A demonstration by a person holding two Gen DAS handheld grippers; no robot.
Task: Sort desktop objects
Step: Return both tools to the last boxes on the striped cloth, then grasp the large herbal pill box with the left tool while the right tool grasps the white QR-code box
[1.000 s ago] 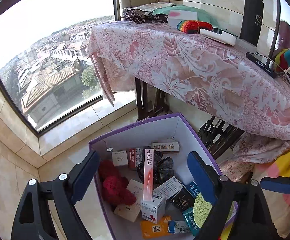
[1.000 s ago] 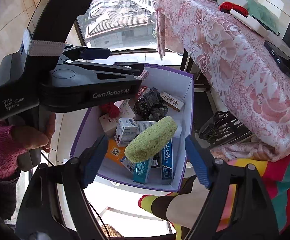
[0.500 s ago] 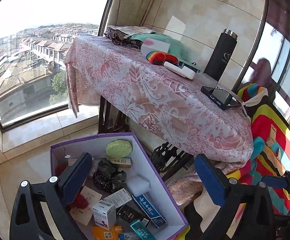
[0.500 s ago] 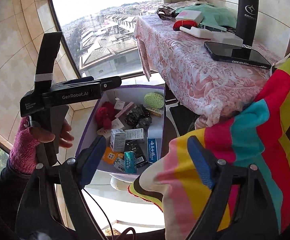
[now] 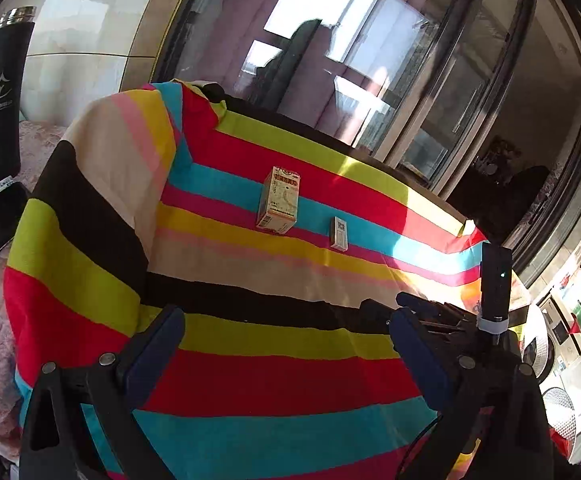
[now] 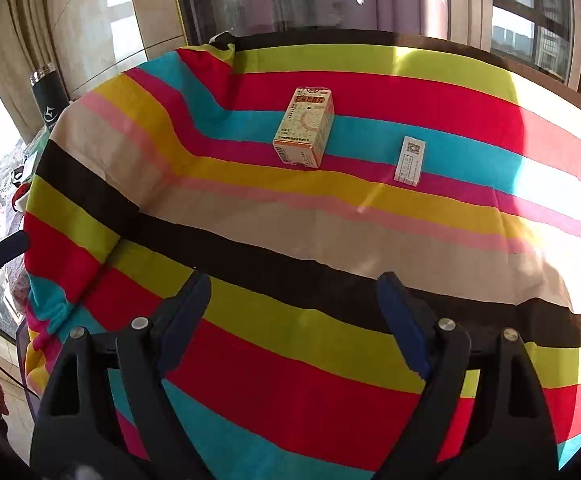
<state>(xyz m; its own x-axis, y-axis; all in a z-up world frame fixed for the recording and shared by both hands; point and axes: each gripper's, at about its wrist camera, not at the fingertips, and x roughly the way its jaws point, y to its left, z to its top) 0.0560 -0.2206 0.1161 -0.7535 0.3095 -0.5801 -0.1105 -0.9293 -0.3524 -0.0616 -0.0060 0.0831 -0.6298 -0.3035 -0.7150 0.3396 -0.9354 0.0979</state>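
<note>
On the striped cloth [image 6: 290,208] covering the counter, the carton [image 6: 305,126] and small box [image 6: 409,160] lie near each other. Both grippers, left [image 5: 286,346] and right [image 6: 294,312], hover with fingers wide, empty. Risk: loose cloth may bunch under a low approach, shifting either box.

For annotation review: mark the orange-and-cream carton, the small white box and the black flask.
orange-and-cream carton [image 6: 305,127], right wrist view, top face.
small white box [image 6: 409,159], right wrist view, top face.
black flask [image 5: 3,96], left wrist view, body.
</note>
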